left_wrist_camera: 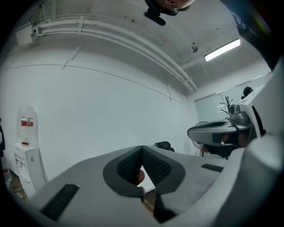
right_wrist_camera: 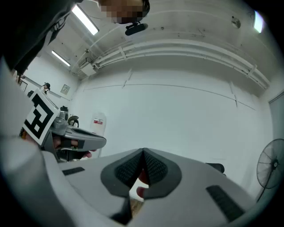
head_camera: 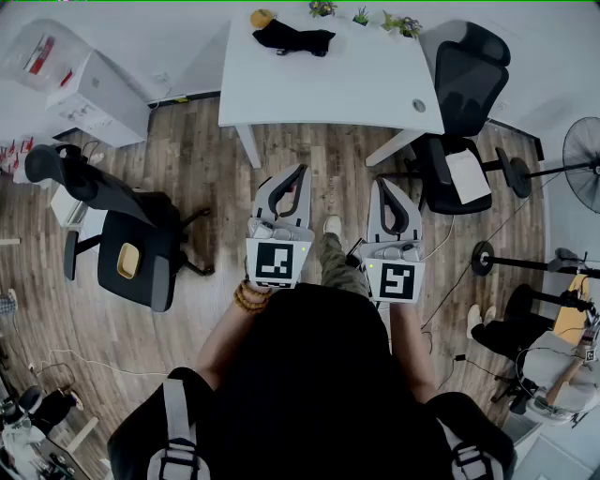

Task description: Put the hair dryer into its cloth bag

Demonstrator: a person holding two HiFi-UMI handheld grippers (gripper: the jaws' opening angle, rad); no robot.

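The left grey two-jaw gripper [head_camera: 300, 172] has its jaws closed tip to tip with nothing between them. The right grey two-jaw gripper [head_camera: 382, 185] is likewise closed and empty. Both are held level, side by side, near the person's body over the brown wooden floor [head_camera: 197, 159]. A black cloth item [head_camera: 292, 38] lies at the far edge of the white rectangular table [head_camera: 356, 84], well apart from both grippers. A small yellow-orange object [head_camera: 262, 17] sits at its left end. Whether the black item is the dryer or the bag cannot be told.
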